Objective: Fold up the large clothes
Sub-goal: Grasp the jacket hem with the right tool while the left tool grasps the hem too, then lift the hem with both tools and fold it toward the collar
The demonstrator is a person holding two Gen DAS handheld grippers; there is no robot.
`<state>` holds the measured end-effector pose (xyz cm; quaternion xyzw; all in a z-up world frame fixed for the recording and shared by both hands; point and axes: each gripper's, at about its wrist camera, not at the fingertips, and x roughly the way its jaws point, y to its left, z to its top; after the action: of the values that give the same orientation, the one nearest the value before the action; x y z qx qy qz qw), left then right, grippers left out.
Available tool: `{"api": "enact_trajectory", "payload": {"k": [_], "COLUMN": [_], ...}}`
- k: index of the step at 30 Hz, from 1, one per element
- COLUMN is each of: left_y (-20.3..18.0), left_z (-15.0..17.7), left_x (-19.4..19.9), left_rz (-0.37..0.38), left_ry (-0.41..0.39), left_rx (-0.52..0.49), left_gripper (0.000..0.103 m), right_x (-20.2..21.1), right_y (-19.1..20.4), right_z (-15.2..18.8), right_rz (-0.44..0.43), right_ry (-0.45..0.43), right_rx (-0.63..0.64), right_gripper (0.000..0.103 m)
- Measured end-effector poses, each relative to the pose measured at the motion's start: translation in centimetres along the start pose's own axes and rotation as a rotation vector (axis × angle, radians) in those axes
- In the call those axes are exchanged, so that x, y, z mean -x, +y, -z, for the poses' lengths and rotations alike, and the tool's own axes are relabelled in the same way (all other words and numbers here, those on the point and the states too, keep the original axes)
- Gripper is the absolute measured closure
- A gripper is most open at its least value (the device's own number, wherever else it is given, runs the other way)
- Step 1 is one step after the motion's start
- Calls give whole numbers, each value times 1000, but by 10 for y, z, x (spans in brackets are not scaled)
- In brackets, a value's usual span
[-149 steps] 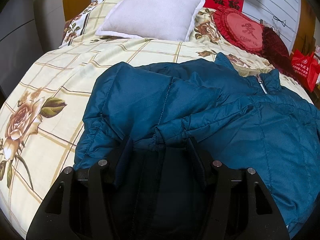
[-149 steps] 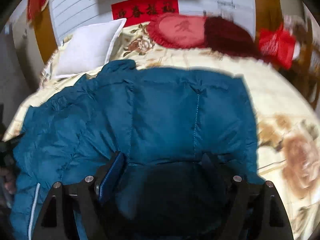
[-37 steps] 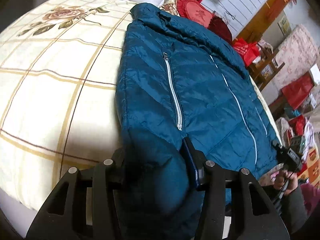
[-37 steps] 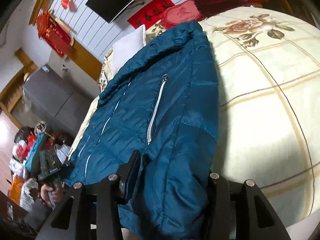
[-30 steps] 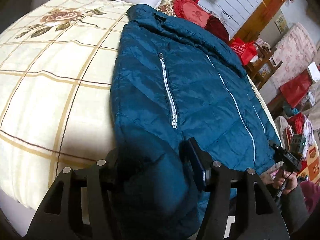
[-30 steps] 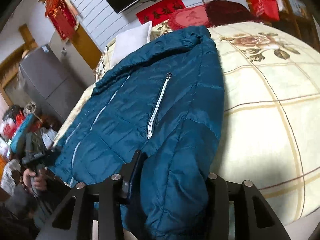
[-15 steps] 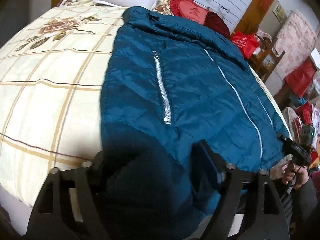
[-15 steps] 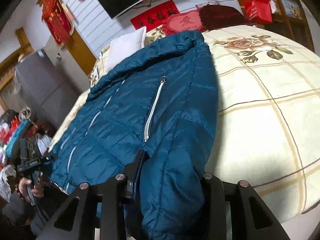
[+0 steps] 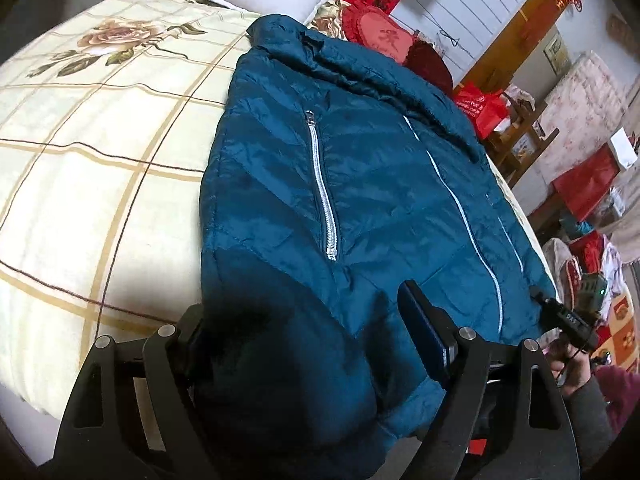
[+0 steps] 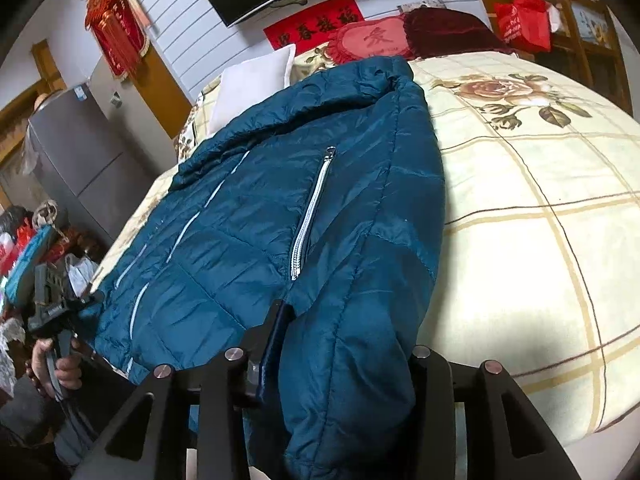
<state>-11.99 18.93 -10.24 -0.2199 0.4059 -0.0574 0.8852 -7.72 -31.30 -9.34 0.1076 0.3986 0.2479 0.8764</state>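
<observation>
Soft, even daylight fills both fisheye views, sharp at centre, with strongly bowed, dark-vignetted edges, sheen on the jacket (image 9: 360, 184) and deep shadow near the gripper fingers.

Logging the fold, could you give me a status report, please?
Left gripper open over jacket corner. Right gripper on hem, jaws opening. Jacket spread on bed, unobstructed.

Blue jacket (image 10: 248, 216) spread front-up on a floral bed cover (image 10: 540, 208)

The right gripper (image 10: 344, 344) has the jacket's near corner between its 2 fingers, its jaws opening, with the padded fabric bulging between them. A pocket zip (image 10: 312, 216) runs up the panel. At far left, a hand (image 10: 48, 364) holds the left gripper (image 10: 54, 304) at the opposite hem corner.
</observation>
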Motion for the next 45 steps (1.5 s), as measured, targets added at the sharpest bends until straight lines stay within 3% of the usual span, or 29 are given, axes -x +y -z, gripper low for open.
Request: {"api": "enact_trajectory", "payload": {"k": [7, 8, 9, 12, 15, 20, 32, 45], "left_y": [-14, -12, -9, 0, -8, -14, -19, -25], "left_z": [5, 5, 4, 1, 3, 9, 31, 53], "left_x": [-4, -3, 0, 5, 14, 34, 103, 182], "left_rz": [-87, -88, -107, -109, -163, -185, -142, -53], "left_ry": [-19, -21, -26, -27, -47, -55, -85, -202], "left_rx": [-87, -71, -61, -23, -66, -80, -53, -20], "left_gripper": [20, 32, 60, 83, 88, 90, 90, 90], "right_x": [1, 3, 4, 10, 16, 27, 82, 159], "right_y": [9, 10, 10, 12, 20, 32, 31, 50], "right_z": [2, 2, 2, 3, 6, 13, 17, 38], "right_rz": [54, 59, 59, 70, 80, 96, 4, -83], "right_ry": [-17, -25, -31, -53, -70, -59, -93, -183], "right_rx": [63, 66, 61, 54, 60, 44, -38, -17], "right_gripper": [75, 77, 79, 80, 84, 88, 88, 89]}}
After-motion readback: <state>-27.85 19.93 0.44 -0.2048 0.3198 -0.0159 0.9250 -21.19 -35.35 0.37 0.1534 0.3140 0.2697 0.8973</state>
